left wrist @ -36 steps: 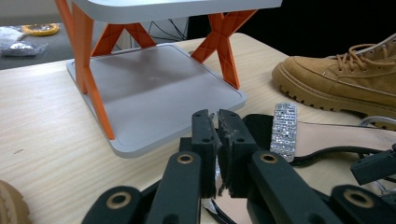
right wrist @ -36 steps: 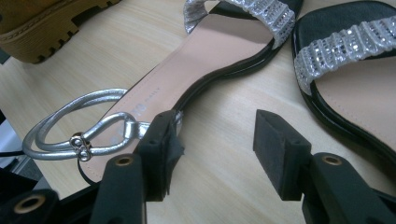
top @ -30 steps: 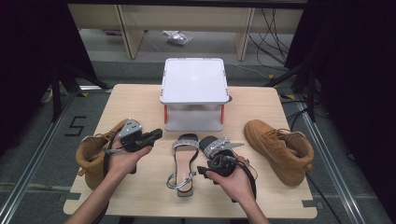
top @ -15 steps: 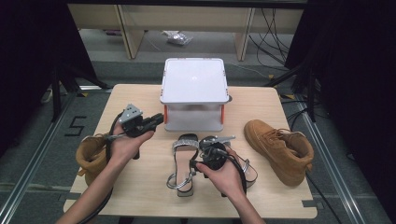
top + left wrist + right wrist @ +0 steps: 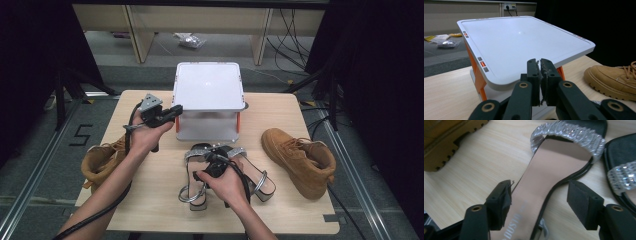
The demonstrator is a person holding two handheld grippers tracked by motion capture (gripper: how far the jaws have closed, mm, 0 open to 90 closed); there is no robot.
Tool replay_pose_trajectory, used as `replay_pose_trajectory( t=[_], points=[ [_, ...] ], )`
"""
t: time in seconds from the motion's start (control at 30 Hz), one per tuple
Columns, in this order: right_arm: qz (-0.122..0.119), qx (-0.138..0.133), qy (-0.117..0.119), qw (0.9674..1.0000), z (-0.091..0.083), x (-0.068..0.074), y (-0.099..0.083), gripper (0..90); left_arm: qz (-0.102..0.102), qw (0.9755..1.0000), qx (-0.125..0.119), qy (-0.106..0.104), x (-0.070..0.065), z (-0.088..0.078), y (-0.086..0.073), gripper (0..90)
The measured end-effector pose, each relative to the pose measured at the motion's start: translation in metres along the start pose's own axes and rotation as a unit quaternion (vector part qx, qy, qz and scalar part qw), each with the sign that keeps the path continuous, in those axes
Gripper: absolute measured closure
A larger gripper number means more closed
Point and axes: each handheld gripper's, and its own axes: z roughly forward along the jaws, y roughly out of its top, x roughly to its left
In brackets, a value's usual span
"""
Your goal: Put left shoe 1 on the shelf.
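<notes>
Rhinestone-strapped sandal (image 5: 554,167) lies on the counter (image 5: 150,195) just in front of the white box (image 5: 208,90); the right gripper (image 5: 539,202) straddles its insole, fingers having just opened, and could scrape it askew. Left gripper (image 5: 541,75), fingers together, risks knocking the box.

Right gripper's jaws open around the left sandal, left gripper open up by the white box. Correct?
Not quite: the left gripper is shut, jaws pressed together with nothing between them, as the left gripper view shows. The rest stands: the right gripper has just been opening, its jaws straddling the left sandal, near the white box.
</notes>
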Motion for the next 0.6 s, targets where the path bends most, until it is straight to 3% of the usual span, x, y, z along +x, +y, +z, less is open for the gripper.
replay_pose_trajectory(
  t=[0.07, 0.1, 0.13, 0.23, 0.3, 0.33, 0.37, 0.5, 0.53, 0.57, 0.6],
  points=[
    [-0.006, 0.002, 0.001, 1.0000, 0.001, 0.001, 0.001, 36.5, 0.000, 1.0000, 0.000, 0.002, 0.001, 0.002, 0.000, 85.2],
    [0.012, 0.015, -0.001, 0.9998, 0.005, 0.006, 0.005, 34.7, -0.002, 1.0000, 0.001, 0.006, 0.003, 0.006, 0.000, 85.1],
    [0.013, 0.022, -0.009, 0.9996, 0.007, 0.007, 0.006, 34.7, -0.003, 1.0000, 0.001, 0.008, 0.003, 0.008, 0.000, 85.0],
    [0.060, 0.044, -0.012, 0.9971, 0.011, 0.015, 0.010, 33.9, 0.002, 0.9999, 0.001, 0.011, 0.006, 0.014, 0.002, 83.8],
    [0.043, 0.051, -0.017, 0.9976, 0.017, 0.016, 0.009, 32.7, 0.003, 0.9999, 0.003, 0.016, 0.008, 0.017, 0.002, 83.2],
    [0.053, 0.057, -0.023, 0.9967, 0.018, 0.018, 0.008, 32.6, 0.003, 0.9999, 0.003, 0.016, 0.008, 0.017, 0.002, 83.1],
    [0.032, 0.055, -0.025, 0.9977, 0.023, 0.015, 0.008, 32.5, 0.002, 0.9998, 0.005, 0.019, 0.009, 0.020, 0.001, 83.0],
    [0.059, 0.077, -0.033, 0.9947, 0.029, 0.016, 0.005, 30.8, 0.002, 0.9997, 0.010, 0.023, 0.012, 0.024, -0.002, 82.2],
    [0.033, 0.065, -0.024, 0.9970, 0.033, 0.013, 0.005, 30.6, -0.001, 0.9996, 0.009, 0.025, 0.012, 0.025, -0.003, 81.9],
    [0.057, 0.078, -0.026, 0.9950, 0.033, 0.015, 0.004, 30.6, -0.001, 0.9996, 0.009, 0.025, 0.012, 0.025, -0.003, 81.8],
    [0.055, 0.079, -0.028, 0.9949, 0.035, 0.016, 0.004, 29.5, -0.005, 0.9996, 0.008, 0.027, 0.013, 0.027, -0.004, 81.9]
  ],
)
